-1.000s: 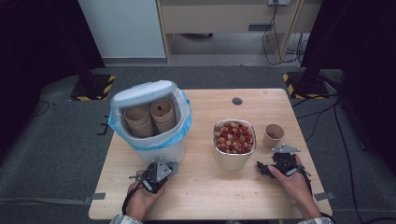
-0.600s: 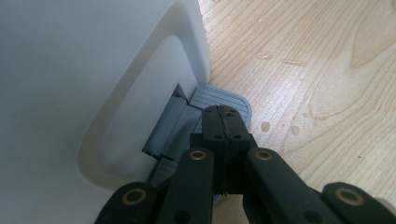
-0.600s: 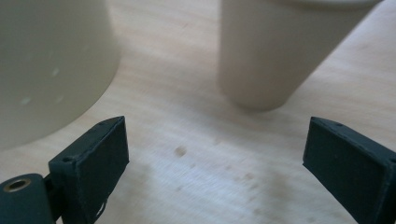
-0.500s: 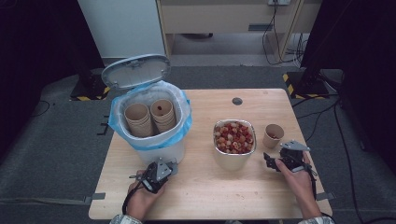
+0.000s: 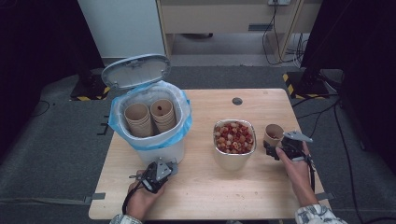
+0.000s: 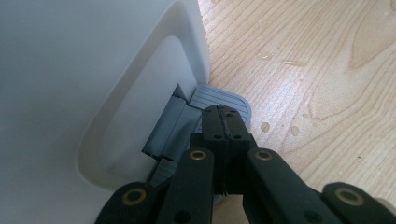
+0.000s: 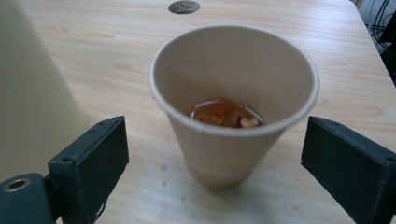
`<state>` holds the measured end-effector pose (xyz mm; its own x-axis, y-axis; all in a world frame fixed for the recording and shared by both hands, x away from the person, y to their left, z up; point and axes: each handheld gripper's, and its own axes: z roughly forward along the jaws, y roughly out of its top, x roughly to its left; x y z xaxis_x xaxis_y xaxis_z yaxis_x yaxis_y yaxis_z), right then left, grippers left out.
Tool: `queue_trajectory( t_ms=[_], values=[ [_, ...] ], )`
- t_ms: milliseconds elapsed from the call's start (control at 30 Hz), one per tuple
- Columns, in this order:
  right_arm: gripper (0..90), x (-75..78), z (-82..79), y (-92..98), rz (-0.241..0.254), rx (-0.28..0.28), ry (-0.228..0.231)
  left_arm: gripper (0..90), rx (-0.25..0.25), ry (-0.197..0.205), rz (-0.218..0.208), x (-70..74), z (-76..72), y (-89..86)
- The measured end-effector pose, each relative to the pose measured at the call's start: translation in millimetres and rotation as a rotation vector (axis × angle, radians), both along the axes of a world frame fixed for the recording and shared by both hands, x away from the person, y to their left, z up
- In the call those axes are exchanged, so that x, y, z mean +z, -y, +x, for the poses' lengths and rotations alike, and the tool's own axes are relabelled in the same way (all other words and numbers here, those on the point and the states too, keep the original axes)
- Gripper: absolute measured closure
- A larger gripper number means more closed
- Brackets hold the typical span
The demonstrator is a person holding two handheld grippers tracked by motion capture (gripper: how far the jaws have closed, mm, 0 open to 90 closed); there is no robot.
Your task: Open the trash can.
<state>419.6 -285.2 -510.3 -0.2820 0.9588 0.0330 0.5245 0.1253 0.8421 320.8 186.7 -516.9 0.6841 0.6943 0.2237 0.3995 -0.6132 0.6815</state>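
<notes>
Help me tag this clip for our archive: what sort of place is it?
Probably a lab or recording studio, not a kitchen: a bare light wooden table stands on grey carpet, black curtains hang at the sides, and loose cables run along the floor.

high: above, facing table (image 5: 205, 186) | left: close on bin (image 6: 70, 70) | right: close on cup (image 7: 233, 116)

Wooden table (image 5: 205, 186): pedal bin (image 5: 156, 147), metal bowl (image 5: 233, 158), paper cup (image 5: 272, 135).

White bin (image 5: 159, 151) with blue liner (image 5: 184, 122) and grey pedal (image 6: 224, 100), tan paper cup (image 7: 233, 100), red-and-cream pieces in the silver bowl (image 5: 233, 158), pale wood-grain table (image 5: 210, 186), black jaws.
</notes>
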Motion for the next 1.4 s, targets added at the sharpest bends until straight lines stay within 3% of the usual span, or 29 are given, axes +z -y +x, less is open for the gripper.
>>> queue_trajectory(
  t_ms=[333, 400, 467, 533, 800, 900, 1133, 1400],
  values=[
    [11.3, -4.4, 19.8, -2.9, 0.028, 0.001, 0.024, 89.9, 0.0, 0.003, 0.002, -0.2, -0.4, 0.2],
    [13.1, -7.0, 23.1, -2.4, 0.051, -0.004, 0.021, 89.9, 0.0, 0.003, 0.002, -0.2, -0.5, 0.2],
    [15.6, -9.1, 24.8, -1.5, 0.049, -0.009, 0.014, 89.9, 0.001, 0.002, 0.0, -0.1, -0.3, 0.0],
    [24.2, -9.2, 25.1, 0.1, 0.049, -0.002, 0.026, 89.9, 0.0, 0.002, 0.001, -0.2, -0.3, 0.1],
    [27.8, -7.6, 22.2, 4.6, 0.012, 0.057, 0.058, 89.9, 0.001, 0.002, 0.0, -0.1, -0.3, 0.0],
    [28.5, -2.4, 19.1, 3.8, 0.0, 0.078, 0.097, 89.9, 0.001, 0.002, 0.0, -0.1, -0.3, 0.2],
    [28.6, 21.8, 11.6, -2.5, -0.024, 0.146, 0.135, 89.9, 0.001, 0.002, 0.002, -0.1, -0.4, 0.4],
    [28.7, 44.7, 12.2, -1.6, -0.067, 0.182, 0.146, 89.9, 0.002, 0.002, 0.001, -0.1, -0.4, 0.4]
  ],
)
